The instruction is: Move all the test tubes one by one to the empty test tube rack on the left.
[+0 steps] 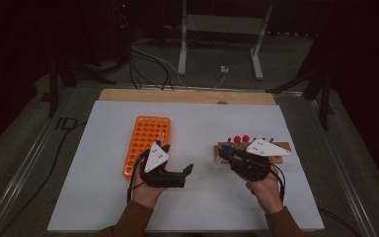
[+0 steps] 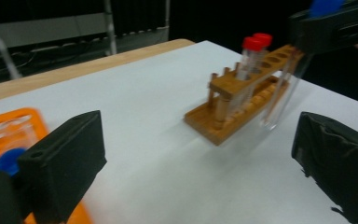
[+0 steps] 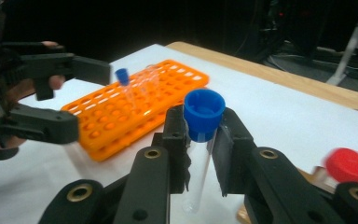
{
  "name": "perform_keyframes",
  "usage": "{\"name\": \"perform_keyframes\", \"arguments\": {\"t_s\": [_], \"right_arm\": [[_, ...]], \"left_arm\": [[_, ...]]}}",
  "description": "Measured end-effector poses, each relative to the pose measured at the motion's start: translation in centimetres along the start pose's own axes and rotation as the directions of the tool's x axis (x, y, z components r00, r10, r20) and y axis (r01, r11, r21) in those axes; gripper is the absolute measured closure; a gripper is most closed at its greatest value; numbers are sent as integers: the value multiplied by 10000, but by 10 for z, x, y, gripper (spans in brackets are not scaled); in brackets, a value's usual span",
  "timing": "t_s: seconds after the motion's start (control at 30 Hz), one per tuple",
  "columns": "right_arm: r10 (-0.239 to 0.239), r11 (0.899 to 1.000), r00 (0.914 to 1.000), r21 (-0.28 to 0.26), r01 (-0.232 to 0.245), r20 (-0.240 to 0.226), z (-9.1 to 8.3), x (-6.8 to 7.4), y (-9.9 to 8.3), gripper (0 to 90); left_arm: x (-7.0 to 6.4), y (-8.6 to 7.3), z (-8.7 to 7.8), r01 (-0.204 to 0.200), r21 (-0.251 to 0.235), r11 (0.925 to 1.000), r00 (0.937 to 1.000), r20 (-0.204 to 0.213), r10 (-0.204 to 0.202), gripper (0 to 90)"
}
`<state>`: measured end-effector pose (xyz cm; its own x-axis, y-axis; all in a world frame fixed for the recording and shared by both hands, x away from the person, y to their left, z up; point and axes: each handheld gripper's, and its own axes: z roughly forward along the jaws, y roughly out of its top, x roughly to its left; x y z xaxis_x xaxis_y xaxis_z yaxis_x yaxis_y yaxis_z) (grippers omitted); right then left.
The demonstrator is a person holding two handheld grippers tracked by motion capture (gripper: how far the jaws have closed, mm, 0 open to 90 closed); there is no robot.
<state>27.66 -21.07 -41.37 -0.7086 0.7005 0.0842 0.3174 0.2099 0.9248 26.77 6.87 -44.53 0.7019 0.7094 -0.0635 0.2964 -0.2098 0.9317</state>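
**Right claw clamped on a blue-capped tube; left claw wide apart beside the orange rack**

The right gripper [image 3: 200, 140] has its two black jaws closed on a clear tube with a blue cap [image 3: 203, 112]. The grip sits just under the cap, and the tube hangs roughly upright below the jaws, its rounded tip free of the surface in the right gripper view. In the high view this gripper [image 1: 229, 157] sits at the near left end of the wooden rack [image 1: 281, 147], with the blue cap [image 1: 225, 148] showing at its tip. From the left gripper view the held tube [image 2: 282, 100] hangs just in front of the rack's end, whether it touches the wood is unclear.

The wooden rack stands right of centre on the white sheet [image 1: 197, 202]. Two red-capped tubes [image 1: 242, 139] stand upright in it, side by side toward its left end.

The left gripper [image 1: 177, 163] has its jaws spread wide with nothing between them, pointing right toward the wooden rack. It hovers just beside the near right corner of the orange rack [image 1: 145, 136], which lies left of centre on the sheet. Another blue-capped tube [image 3: 122, 77] stands in that orange rack, tilted a little, with clear uncapped tubes [image 3: 150, 77] close beside it.

The sheet covers a wooden table [image 1: 177, 95] whose far edge shows bare.
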Motion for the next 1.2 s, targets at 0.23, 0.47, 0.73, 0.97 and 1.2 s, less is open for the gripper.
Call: {"name": "perform_keyframes", "arguments": {"t_s": [0.23,0.47,0.73,0.97,1.2], "right_arm": [[-167,9995,9984,242,180,-537,11,17,-3,766],[-338,9976,9950,575,393,-942,23,32,-9,765],[-351,9971,9927,627,425,-1157,25,36,-9,765],[-270,9974,9912,632,354,-1296,26,36,-10,765],[-217,9976,9906,625,303,-1348,26,35,-10,754]], "left_arm": [[-16,-1,10,-164,156,9997,9975,694,153,134],[-35,-4,23,-614,606,9963,9921,1129,543,210],[-41,-7,24,-861,626,9943,9893,1235,779,581],[-38,-8,24,-692,637,9956,9886,1382,599,757],[-37,-8,24,-707,640,9954,9880,1415,610,772]]}}
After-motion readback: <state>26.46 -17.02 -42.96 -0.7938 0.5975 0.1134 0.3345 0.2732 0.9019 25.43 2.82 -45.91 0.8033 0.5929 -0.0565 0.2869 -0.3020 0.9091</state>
